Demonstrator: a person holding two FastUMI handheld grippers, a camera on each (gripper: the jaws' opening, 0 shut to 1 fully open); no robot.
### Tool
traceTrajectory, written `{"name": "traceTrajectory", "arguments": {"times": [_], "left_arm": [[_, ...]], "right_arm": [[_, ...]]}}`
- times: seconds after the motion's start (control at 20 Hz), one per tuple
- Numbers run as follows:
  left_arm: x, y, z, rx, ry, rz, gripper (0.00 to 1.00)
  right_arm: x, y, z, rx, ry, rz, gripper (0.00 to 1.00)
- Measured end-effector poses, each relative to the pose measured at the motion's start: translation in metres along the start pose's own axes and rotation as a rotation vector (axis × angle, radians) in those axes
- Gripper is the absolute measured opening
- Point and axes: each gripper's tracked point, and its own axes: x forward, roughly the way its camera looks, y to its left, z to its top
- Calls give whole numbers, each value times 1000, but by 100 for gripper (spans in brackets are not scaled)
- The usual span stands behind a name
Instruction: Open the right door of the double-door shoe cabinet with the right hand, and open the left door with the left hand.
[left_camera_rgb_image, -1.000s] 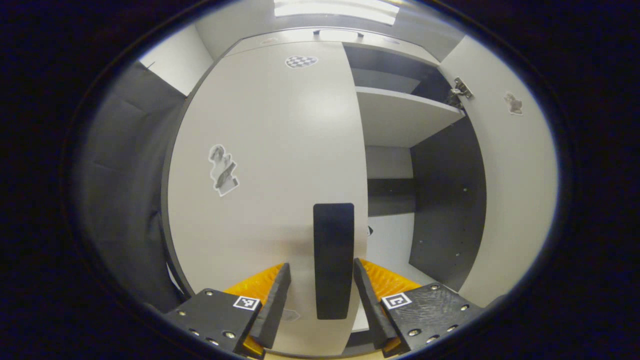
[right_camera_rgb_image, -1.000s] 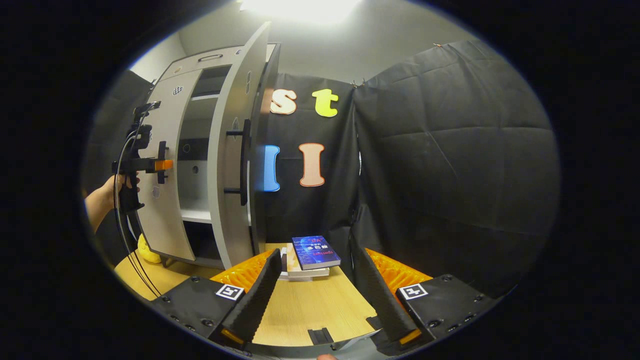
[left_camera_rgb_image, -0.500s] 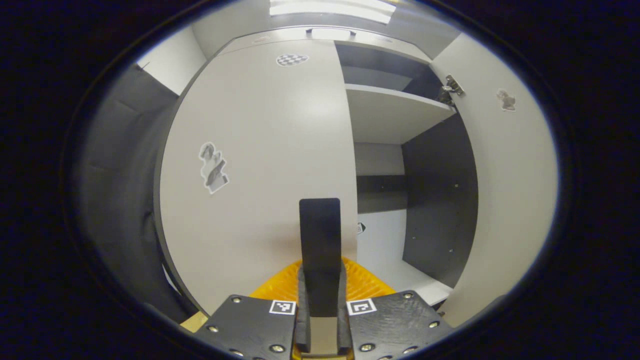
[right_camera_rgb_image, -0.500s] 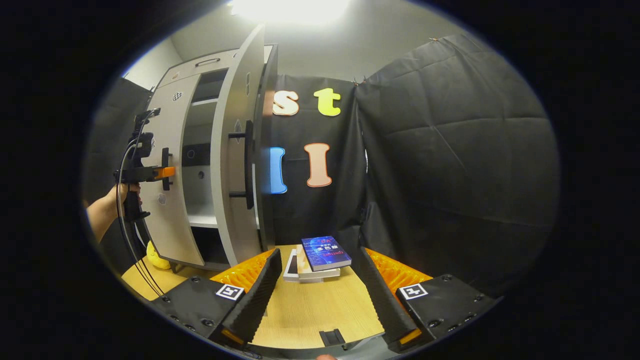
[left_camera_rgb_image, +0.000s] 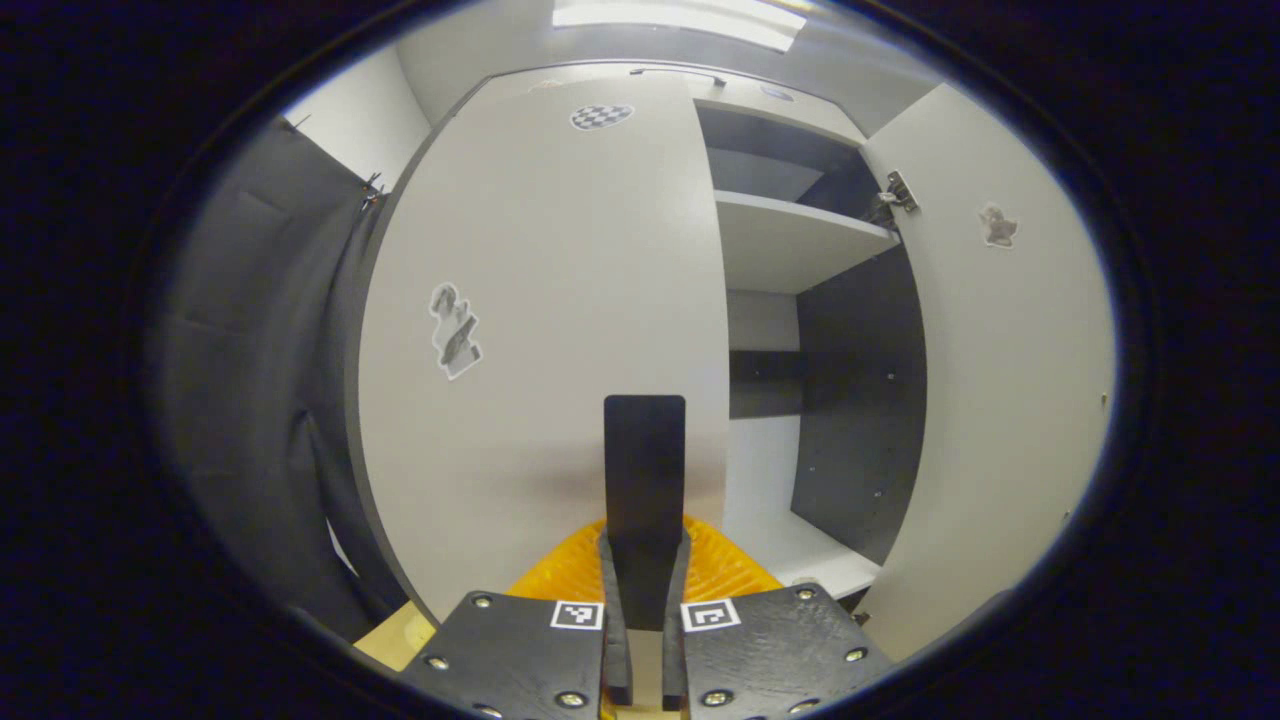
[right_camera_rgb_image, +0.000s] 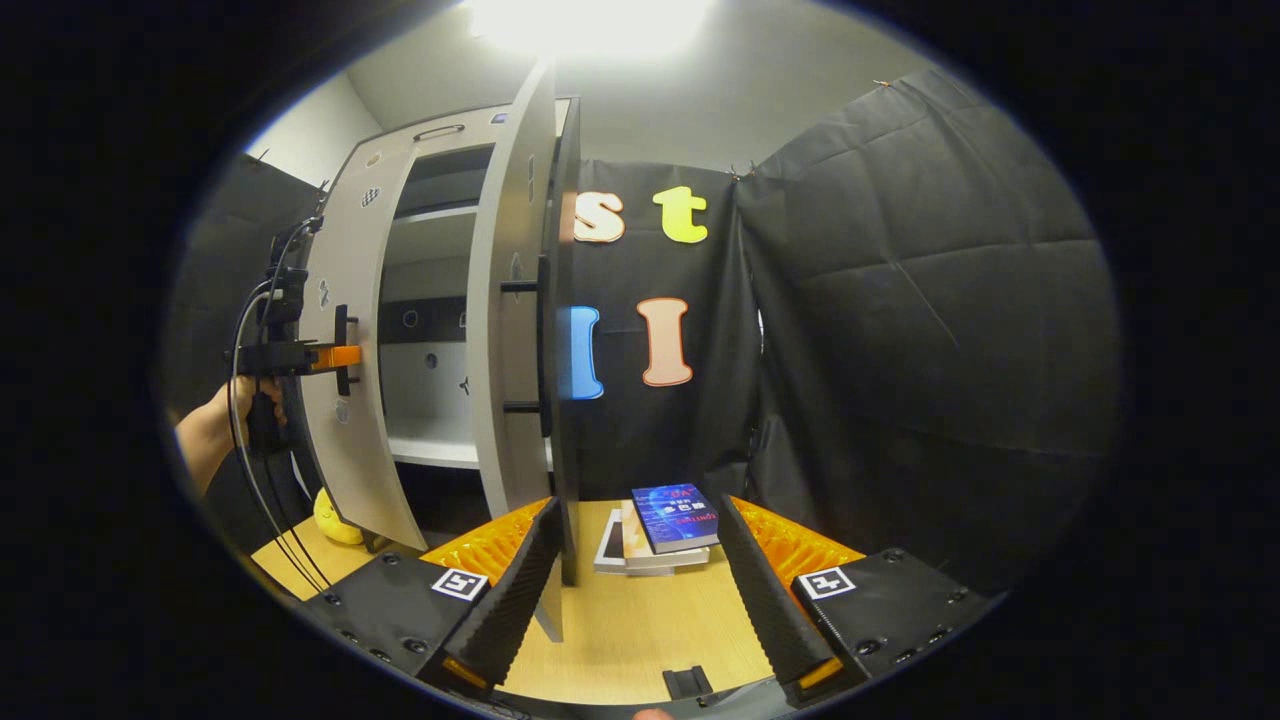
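Left claw (left_camera_rgb_image: 645, 600) clamped on left door's (left_camera_rgb_image: 540, 330) upright handle (left_camera_rgb_image: 645, 480); right claw (right_camera_rgb_image: 640, 590) open, beside right door (right_camera_rgb_image: 520, 320) swung edge-on.

— What was hidden in the left gripper view?
— The lower end of the left door's handle (left_camera_rgb_image: 645, 480) was covered by the fingers (left_camera_rgb_image: 612, 640).
— And in the right gripper view?
— The yellow object (right_camera_rgb_image: 335, 520) was half concealed behind the left door (right_camera_rgb_image: 345, 400).
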Motion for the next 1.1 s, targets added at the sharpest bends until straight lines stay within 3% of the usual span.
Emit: {"name": "traceTrajectory", "arguments": {"times": [0.5,1.1], "left_arm": [[-53,21,1,-28,17,-57,13],[-105,59,7,-60,11,-71,13]], "right_arm": [[6,55,6,-24,-11,102,97],[13,129,19,-44,-38,222,94]]}}
